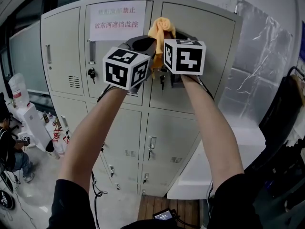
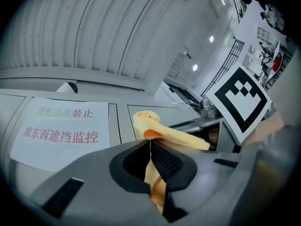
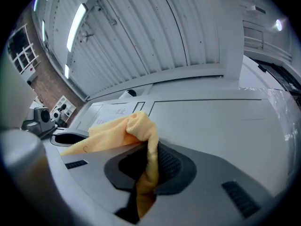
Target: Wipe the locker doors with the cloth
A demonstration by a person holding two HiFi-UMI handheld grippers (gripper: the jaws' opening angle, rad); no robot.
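Left gripper (image 2: 150, 147) first: its jaws are pressed together with the orange cloth (image 2: 157, 128) pinched flat between the ribbed pads. A strip of it runs down the seam and a rolled bunch pokes out past the tips. Over to the right gripper (image 3: 149, 157), and it's the same story: jaws closed tight on the cloth, which folds over the top of them and spills off to the left. Both grippers have hold of the one cloth, side by side, their marker cubes close together in the head view. The cloth sits bunched up high against the top row of the grey lockers, right at the upright seam between the door carrying the white paper notice (image 1: 117, 13) with red characters and the plain door (image 1: 209, 46) to its right. Both arms reach up and forward. A dark lock (image 1: 91, 74) shows on the notice door, left of the grippers. At lower left, a seated person (image 1: 9, 147) is beside a water dispenser (image 1: 21, 97). Silvery sheeting (image 1: 257, 66) covers the wall on the right.
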